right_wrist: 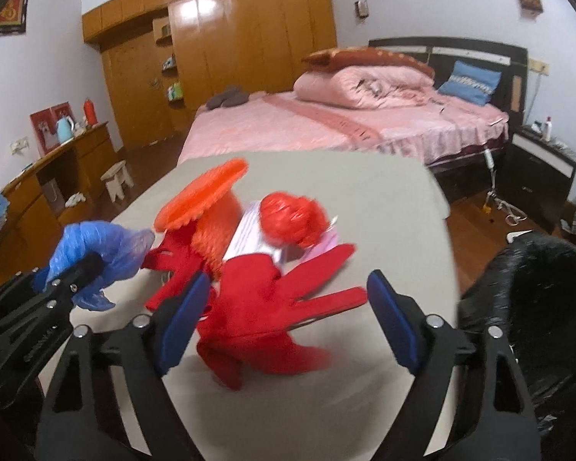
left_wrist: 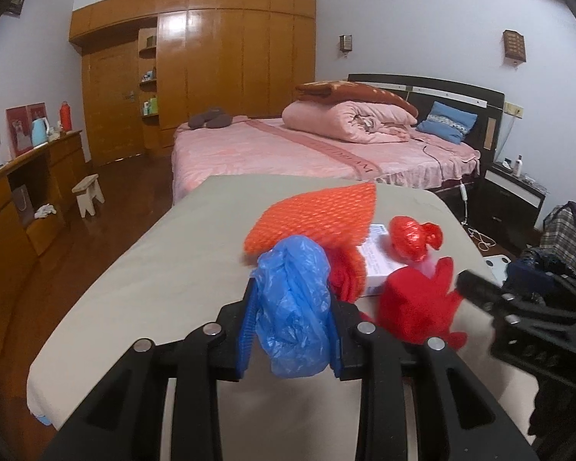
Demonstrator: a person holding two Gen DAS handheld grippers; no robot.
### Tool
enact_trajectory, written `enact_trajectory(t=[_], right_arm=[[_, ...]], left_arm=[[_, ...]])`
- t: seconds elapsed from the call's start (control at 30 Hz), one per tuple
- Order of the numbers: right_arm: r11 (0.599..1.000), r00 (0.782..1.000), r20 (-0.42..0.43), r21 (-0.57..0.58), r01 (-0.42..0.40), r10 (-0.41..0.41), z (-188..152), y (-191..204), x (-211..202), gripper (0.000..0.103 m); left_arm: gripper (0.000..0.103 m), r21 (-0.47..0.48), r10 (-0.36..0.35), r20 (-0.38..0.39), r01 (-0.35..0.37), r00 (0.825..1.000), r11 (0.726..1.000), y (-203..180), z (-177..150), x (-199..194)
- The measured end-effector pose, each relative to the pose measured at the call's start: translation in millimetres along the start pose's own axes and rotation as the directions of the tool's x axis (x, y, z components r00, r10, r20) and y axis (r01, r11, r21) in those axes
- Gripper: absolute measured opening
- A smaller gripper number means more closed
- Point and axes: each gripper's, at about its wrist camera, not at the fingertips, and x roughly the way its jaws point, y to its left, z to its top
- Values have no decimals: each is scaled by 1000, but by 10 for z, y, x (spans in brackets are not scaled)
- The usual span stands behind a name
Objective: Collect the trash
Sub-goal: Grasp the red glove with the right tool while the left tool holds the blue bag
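The blue bag [left_wrist: 293, 307] is pinched between the pads of the left claw [left_wrist: 292, 320], clenched on its crumpled middle and apparently held just above the counter [left_wrist: 165, 269], beside the pile of remaining trash: an orange net [left_wrist: 318, 217], a red glove [left_wrist: 418, 303], a red ball [left_wrist: 411, 240] of wrapper and a white box [left_wrist: 378, 265]. To finish this step well, I judge the left claw should keep its squeeze firm, since the thin film can slip, and carry the bag clear of the net before swinging toward the black sack [right_wrist: 537, 307]. The right claw [right_wrist: 284, 324] is released, its jaws spread wide around the glove's fingers without touching them; it should drop lower and centre on the glove's body before closing. Only the right view shows the sack, at the counter's right edge; only the left view shows how the bag sits between its pads.
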Motion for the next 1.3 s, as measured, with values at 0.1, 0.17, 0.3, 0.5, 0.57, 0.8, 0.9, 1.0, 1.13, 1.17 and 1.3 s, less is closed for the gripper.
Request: enact_trajectory(t=[0.1, 0.17, 0.3, 0.5, 0.57, 0.8, 0.9, 1.0, 1.13, 1.17, 1.3], right_arm=[[1000, 999, -32, -13, -18, 17, -11, 86, 125, 72], [999, 998, -52, -19, -25, 24, -30, 122, 187, 66], [999, 996, -84, -29, -39, 37, -56, 168, 265, 54], [992, 985, -126, -37, -122, 117, -92, 207, 309, 19], [989, 984, -121, -53, -139, 132, -80, 230, 257, 5], [987, 986, -72, -37, -157, 154, 38, 145, 12, 2], [988, 987, -65, -28, -151, 148, 24, 90, -69, 2], [990, 988, -67, -11, -142, 141, 10, 34, -95, 2], [993, 988, -94, -8, -121, 120, -38, 1, -29, 11], [993, 988, -99, -5, -120, 119, -53, 4, -15, 21], [993, 987, -113, 2, -117, 117, -96, 25, 10, 36]], left_arm=[[31, -4, 7, -2, -7, 1000, 1000, 36, -6, 20], [31, -6, 12, -4, -12, 1000, 1000, 55, -7, 40], [31, -14, 14, -12, -14, 1000, 1000, 90, -38, 73], [31, -22, 14, -20, -15, 1000, 1000, 104, -65, 101], [31, -22, 15, -19, -15, 1000, 1000, 108, -70, 98], [31, -19, 6, -10, -6, 1000, 1000, 100, -65, 78], [31, -18, 5, -7, -5, 1000, 1000, 103, -71, 64], [31, -19, 4, -9, -4, 1000, 1000, 102, -70, 69], [31, -13, 1, -19, -1, 1000, 1000, 118, -78, 77], [31, -12, 1, -19, -1, 1000, 1000, 116, -72, 80], [31, -9, 4, -17, -4, 1000, 1000, 109, -77, 83]])
